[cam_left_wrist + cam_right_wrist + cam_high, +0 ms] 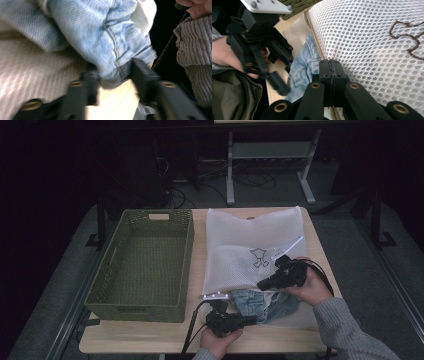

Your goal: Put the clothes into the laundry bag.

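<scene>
stuffing seems to be the job: a light blue denim garment [262, 304] lies half inside a white mesh laundry bag with a brown embroidered outline figure [250, 250], at the bag's near edge on the pale wooden table [150, 337]. right gripper [329, 65] has its jaws closed tight together with a thin layer of the mesh edge apparently pinched between them, judged to hold the mouth of the bag up so the denim can slide in. left gripper [113, 75] has its jaws partly apart with a folded denim hem between them; pads look close to the cloth but whether they actually press on it can't be told from the blurred left gripper view. it comes in low from the near edge, likely to push or feed the cloth under the lifted mesh.

materials: mesh is a soft honeycomb net, see-through, limp, with a zip tape along the edge. denim is thick twill, faded, with stitched seams, crumpled in folds. green woven plastic basket with cut-out handles [145, 265] sits left of the bag, just beside it, with nothing in it. person's grey ribbed knit sleeve [350, 330] at right.
</scene>
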Action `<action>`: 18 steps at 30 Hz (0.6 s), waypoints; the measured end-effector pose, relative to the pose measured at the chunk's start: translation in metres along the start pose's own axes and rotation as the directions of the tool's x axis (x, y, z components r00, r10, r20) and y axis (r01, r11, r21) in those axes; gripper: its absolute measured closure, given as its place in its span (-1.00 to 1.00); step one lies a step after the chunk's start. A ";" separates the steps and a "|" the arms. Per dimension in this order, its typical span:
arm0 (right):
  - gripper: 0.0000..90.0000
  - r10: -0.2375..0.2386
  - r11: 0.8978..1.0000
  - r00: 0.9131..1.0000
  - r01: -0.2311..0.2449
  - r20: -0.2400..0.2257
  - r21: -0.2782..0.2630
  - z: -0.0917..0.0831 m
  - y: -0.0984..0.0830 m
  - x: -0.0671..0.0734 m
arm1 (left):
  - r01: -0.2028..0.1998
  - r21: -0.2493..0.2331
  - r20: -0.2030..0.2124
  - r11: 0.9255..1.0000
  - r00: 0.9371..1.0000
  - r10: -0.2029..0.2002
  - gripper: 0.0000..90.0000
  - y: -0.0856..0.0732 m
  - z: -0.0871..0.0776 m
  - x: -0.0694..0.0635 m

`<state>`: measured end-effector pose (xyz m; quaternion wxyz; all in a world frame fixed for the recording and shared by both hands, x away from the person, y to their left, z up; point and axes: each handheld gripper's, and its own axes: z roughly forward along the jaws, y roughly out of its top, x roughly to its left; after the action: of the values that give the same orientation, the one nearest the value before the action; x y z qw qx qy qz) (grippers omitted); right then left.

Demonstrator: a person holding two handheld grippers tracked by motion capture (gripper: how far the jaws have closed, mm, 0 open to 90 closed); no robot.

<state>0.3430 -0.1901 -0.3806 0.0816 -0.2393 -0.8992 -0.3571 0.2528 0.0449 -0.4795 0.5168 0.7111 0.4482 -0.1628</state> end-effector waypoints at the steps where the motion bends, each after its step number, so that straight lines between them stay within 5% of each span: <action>1: 0.98 0.001 1.000 1.000 -0.001 0.001 -0.002 0.000 -0.001 0.001 | -0.001 -0.017 -0.006 1.000 1.000 0.001 0.61 0.002 0.002 0.000; 6: 0.99 -0.007 0.999 1.000 0.007 -0.013 -0.034 -0.008 -0.002 0.005 | -0.036 -0.120 -0.057 0.992 0.998 0.029 0.74 0.017 0.006 -0.008; 12: 0.99 -0.041 0.996 0.999 0.039 -0.021 -0.076 -0.026 0.005 0.018 | -0.082 -0.231 -0.115 0.970 0.992 0.056 0.74 0.036 0.002 -0.014; 18: 0.99 0.003 1.000 1.000 -0.003 0.011 -0.011 -0.009 -0.003 0.007 | -0.027 -0.197 -0.128 0.980 0.992 0.002 0.56 0.025 0.004 0.007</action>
<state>0.3353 -0.1959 -0.3740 0.0759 -0.2428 -0.8974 -0.3606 0.2773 0.0428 -0.4713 0.5565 0.6683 0.4889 -0.0679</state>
